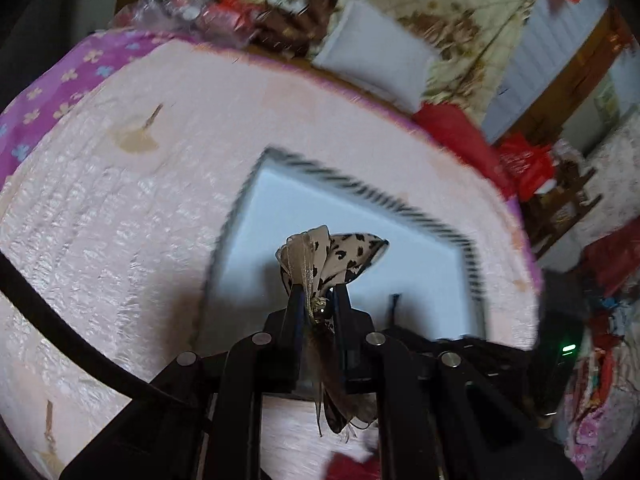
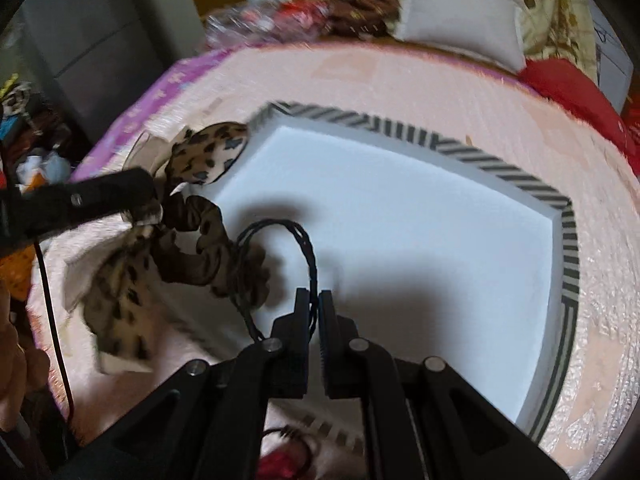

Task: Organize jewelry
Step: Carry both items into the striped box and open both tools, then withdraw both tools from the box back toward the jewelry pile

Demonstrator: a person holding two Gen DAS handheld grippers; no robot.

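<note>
we are mid-carry, and as far as we can judge nothing is sorted yet: the white floor of the striped-rim tray (image 2: 516, 178) shows bare in both views. our left gripper (image 1: 316, 292) has its jaws nearly together, pinched on the leopard-print bow hair accessory (image 1: 336, 256), whose fabric fans out above the fingertips while its dark tail hangs down behind them. from the right wrist view the same bow (image 2: 200, 156) hangs over the tray's left rim, part of it trailing outside over the pink quilted bedspread (image 2: 400, 68). our right gripper (image 2: 315, 300) has its jaws almost closed on a black braided cord loop (image 2: 304, 248) arching above the tray floor; its far end runs toward the bow's dark ruffle, and whether it is attached there we cannot tell. both pieces are left to set down.

room looks generous over the tray's middle and right. the raised striped rim is the edge to clear on the left, and the two grippers sit near each other, so the cord could snag the bow. a red item (image 2: 280, 464) lies at the bottom edge, too blurred to name.
</note>
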